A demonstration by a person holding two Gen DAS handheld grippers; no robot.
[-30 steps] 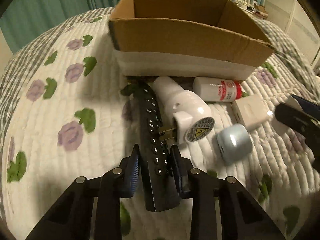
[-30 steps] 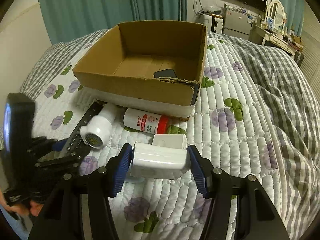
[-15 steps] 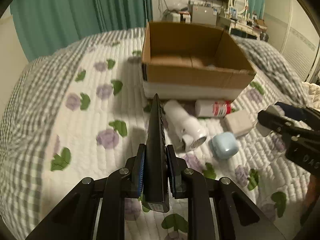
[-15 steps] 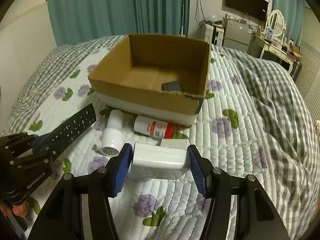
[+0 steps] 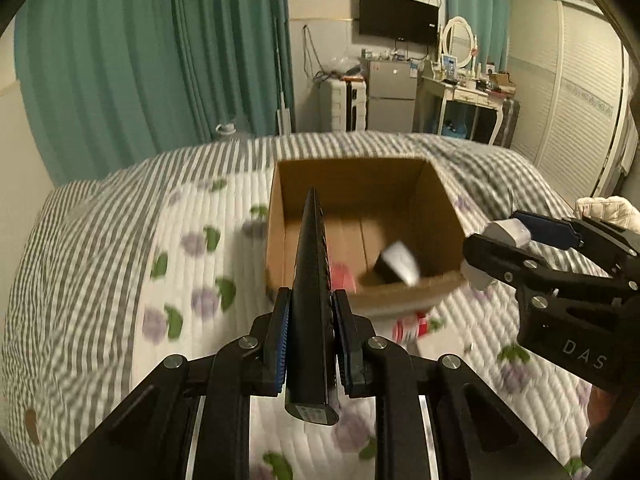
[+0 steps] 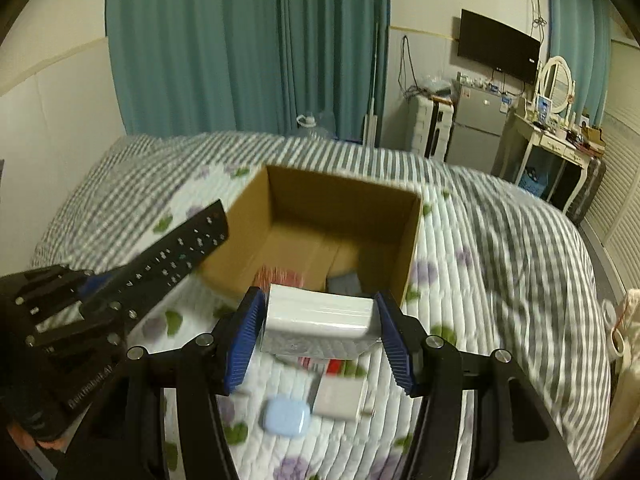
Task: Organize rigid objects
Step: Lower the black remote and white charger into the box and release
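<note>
We carry both loads high for dropping into the cardboard box (image 6: 340, 216) ahead: our left gripper (image 5: 308, 344) clamps the remote (image 5: 310, 280), our right gripper (image 6: 320, 332) squeezes the white block (image 6: 320, 320).

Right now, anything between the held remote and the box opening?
Nothing visible. The left gripper holds the remote raised, its tip over the near rim of the cardboard box. The top is open.

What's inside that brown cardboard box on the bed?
The open brown cardboard box holds something red and a blurred dark-and-white object. The black remote control and near wall cover the rest.
</note>
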